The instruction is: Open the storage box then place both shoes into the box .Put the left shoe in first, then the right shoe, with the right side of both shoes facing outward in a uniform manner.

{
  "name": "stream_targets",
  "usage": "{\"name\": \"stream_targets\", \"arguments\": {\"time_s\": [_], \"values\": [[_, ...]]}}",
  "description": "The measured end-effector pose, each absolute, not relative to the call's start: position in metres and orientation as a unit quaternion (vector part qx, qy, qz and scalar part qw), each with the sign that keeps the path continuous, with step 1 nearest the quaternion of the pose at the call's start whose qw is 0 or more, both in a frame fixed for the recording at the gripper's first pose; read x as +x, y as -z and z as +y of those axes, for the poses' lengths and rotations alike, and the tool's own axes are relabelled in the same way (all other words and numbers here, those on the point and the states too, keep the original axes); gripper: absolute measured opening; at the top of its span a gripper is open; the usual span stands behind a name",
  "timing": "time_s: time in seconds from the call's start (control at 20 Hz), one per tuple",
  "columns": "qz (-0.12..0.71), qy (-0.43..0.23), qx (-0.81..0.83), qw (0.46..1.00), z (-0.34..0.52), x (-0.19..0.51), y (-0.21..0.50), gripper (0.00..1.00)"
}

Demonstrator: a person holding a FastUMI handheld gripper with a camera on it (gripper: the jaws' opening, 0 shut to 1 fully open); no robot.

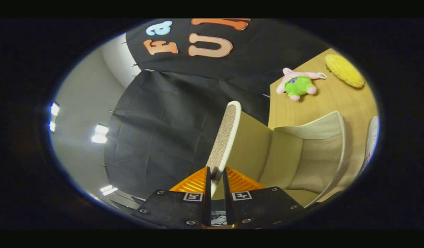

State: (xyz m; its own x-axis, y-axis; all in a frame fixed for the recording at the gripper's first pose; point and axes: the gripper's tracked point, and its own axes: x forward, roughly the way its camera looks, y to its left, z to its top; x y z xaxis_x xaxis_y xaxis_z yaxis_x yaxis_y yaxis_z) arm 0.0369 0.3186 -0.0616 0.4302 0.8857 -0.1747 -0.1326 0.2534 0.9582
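Between my fingers, my claw (216,179) is clenching the lid (225,137) of the storage box (312,155) on the table (336,100), swinging it open; next I should release and fetch the left shoe.

table: light wooden table (336,100), to the right, beyond the tool (216,177)
tool: fingers clamped on the raised lid of the box
storage box: beige storage box (315,155) standing open on the table, nearest
plush toy: pink and green plush toy (298,84), farther off
yellow toy: corn-like yellow toy (344,70), far right
shoe: white shoe (371,141), just right of the box
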Motion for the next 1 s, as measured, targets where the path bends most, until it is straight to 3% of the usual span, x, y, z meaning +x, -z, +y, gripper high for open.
{"name": "stream_targets", "arguments": {"time_s": [0.25, 0.4, 0.5, 0.6, 0.7, 1.0], "values": [[0.368, -0.385, 0.426, 0.732, 0.369, 0.05, 0.053, 0.15], [0.357, -0.366, 0.383, 0.769, 0.374, 0.059, 0.064, 0.4], [0.364, -0.349, 0.356, 0.787, 0.36, 0.062, 0.08, 0.65], [0.361, -0.316, 0.319, 0.817, 0.327, 0.063, 0.096, 0.81], [0.363, -0.276, 0.27, 0.848, 0.285, 0.062, 0.124, 0.87], [0.41, -0.14, 0.165, 0.886, 0.143, 0.05, 0.211, 0.88]]}}
